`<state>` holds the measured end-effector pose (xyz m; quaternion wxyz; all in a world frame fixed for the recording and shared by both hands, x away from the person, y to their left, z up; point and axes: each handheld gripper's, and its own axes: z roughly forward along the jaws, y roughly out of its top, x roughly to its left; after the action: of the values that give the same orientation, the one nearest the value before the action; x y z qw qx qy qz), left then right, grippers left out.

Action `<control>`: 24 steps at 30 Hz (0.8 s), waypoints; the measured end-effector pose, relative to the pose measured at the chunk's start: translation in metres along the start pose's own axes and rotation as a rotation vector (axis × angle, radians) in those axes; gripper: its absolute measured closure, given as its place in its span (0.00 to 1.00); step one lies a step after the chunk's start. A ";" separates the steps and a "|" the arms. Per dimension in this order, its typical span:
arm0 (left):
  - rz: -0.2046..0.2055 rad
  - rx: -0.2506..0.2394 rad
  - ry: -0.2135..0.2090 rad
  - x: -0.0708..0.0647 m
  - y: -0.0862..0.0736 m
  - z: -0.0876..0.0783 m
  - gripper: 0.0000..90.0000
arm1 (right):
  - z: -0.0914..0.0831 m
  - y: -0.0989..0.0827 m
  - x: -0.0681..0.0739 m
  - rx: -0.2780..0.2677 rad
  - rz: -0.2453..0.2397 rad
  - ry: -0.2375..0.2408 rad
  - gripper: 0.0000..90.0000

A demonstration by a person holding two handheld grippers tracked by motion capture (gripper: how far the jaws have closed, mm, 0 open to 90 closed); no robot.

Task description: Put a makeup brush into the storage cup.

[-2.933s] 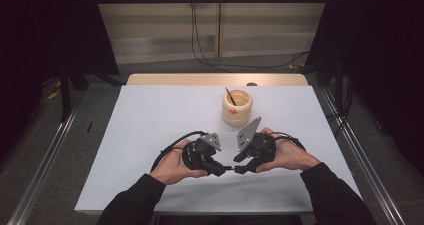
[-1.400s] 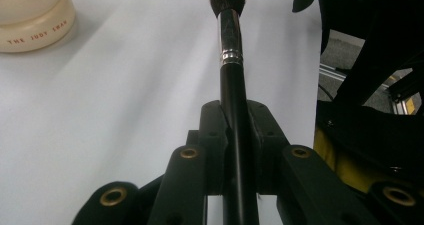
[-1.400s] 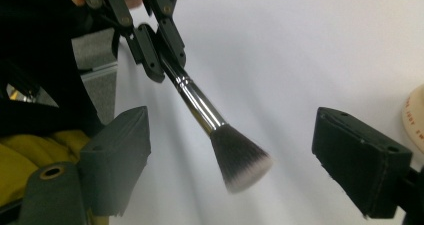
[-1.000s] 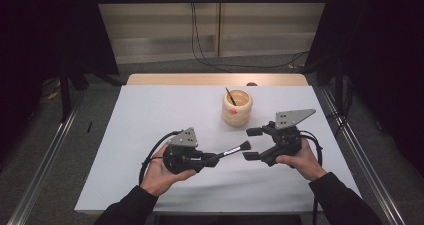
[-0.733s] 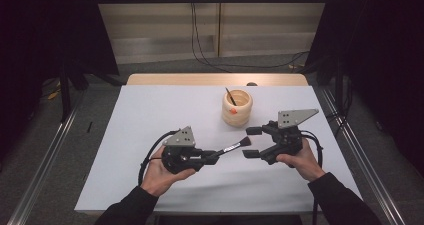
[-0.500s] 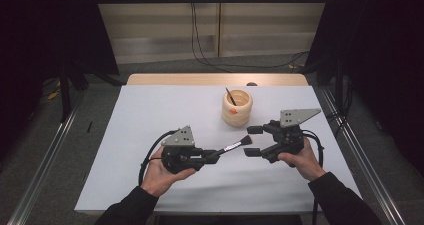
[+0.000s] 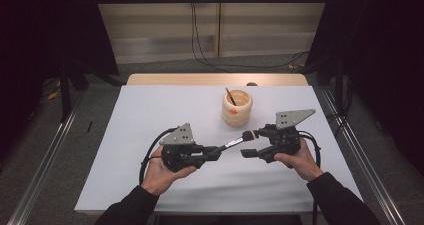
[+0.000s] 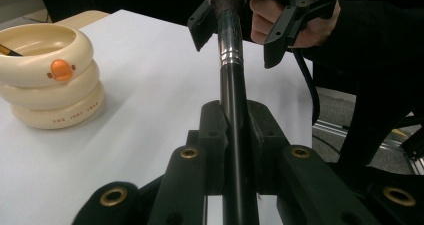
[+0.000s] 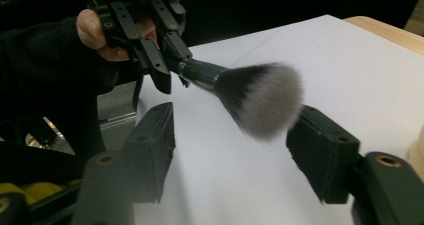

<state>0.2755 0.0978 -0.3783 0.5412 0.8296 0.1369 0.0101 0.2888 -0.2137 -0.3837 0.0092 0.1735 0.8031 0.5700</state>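
High view shows the person's two hands above the near half of the white desk [image 7: 150, 115], each holding a claw. The left claw [image 7: 212, 154] is clenched on the dark handle of a makeup brush [image 7: 231, 144], which runs up and to the right from it, clear of the desk surface. In the left gripper view the handle passes straight between the two black jaws, with a silver ferrule farther along and the bristle head at the far end. The right claw [image 7: 251, 143] faces left toward that brush head; its jaws have just been closing, and the brush head sits between them. In the right gripper view the grey, dark-rooted bristles [image 9: 262, 101] hang in the gap, brushing or nearly brushing the right-hand jaw and well off the left-hand one, so this claw is not yet pressing on anything. Beyond the brush, toward the far side of the desk, stands a cream ringed pot [image 7: 237, 107] with an orange mark on its side and a thin stick leaning inside it.
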 end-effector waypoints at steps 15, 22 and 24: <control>0.020 0.015 -0.056 -0.002 -0.004 0.008 0.88 | -0.002 0.003 0.000 -0.013 0.001 0.101 0.67; 0.015 0.005 -0.074 -0.002 -0.004 0.010 0.88 | -0.003 0.001 -0.003 -0.022 0.021 0.132 0.72; 0.015 0.003 -0.079 -0.001 -0.005 0.010 0.88 | -0.003 0.001 -0.004 -0.022 0.021 0.137 0.74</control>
<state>0.2748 0.0905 -0.3865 0.5447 0.8313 0.1092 -0.0191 0.2919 -0.2170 -0.3824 -0.0497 0.1423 0.7937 0.5893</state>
